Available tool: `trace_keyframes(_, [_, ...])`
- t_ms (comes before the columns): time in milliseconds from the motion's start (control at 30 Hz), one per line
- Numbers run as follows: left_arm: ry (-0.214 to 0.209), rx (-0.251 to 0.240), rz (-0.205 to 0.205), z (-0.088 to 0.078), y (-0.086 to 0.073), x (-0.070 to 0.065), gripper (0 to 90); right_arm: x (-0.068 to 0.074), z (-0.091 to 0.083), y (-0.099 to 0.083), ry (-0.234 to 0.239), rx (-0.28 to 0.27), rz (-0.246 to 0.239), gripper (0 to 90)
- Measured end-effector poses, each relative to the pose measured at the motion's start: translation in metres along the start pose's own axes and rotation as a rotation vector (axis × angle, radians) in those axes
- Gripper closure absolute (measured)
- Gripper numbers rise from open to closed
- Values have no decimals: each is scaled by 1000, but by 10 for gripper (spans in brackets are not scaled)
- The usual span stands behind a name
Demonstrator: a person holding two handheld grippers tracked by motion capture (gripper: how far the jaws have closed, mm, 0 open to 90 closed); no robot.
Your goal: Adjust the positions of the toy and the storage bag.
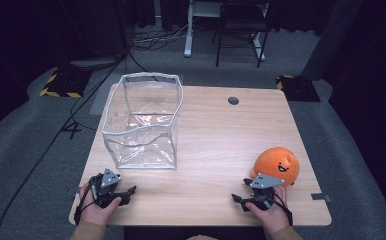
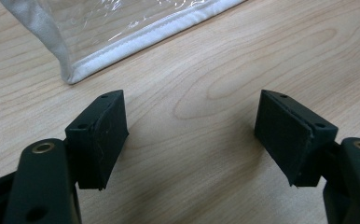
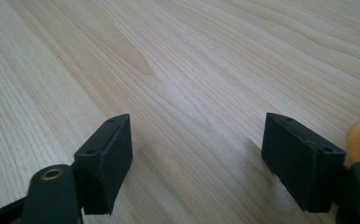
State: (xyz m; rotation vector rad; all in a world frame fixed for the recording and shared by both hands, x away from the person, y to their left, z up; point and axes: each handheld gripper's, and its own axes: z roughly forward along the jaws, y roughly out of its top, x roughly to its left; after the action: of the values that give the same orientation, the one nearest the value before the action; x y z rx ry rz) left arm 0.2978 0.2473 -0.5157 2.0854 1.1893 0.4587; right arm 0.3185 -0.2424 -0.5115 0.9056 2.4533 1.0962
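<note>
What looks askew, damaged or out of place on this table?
Little stands out. The clear bag sags, its front wall creased and rim uneven. The orange plush sits upright and intact near the right edge.

Between my grippers I see bare table (image 1: 216,150), free to pass. The clear bag (image 1: 143,120) blocks far left; the orange plush (image 1: 277,165) stands at right.

The table (image 1: 216,145) is pale wood with fine brown grain, with a small grey round cap (image 1: 233,100) near its far edge. On it, the bag (image 1: 143,120) is clear plastic with white trim. The plush toy (image 1: 277,165) near the table's right edge is bright orange with a dark smiling face. Both grippers, the left gripper (image 1: 127,192) and the right gripper (image 1: 238,199), are black with grey plates. Beyond the table, the floor (image 1: 26,150) is grey, with black-and-yellow striped blocks (image 1: 61,85).
</note>
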Motion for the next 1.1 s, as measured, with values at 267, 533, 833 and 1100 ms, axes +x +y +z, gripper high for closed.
trace_keyframes(267, [4,6,14,-3,-1,0,255,1,0,0,-4,0,3,251])
trace_keyframes(533, [-13,-35,-3,-7,3,1,256,2,-1,0,11,-11,-10,340])
trace_keyframes(833, [35,-119,-85,-16,9,11,259,3,-2,-1,-1,-14,3,384])
trace_keyframes(1100, [119,-137,-129,-18,19,37,429,0,-6,-3,-6,-26,16,552])
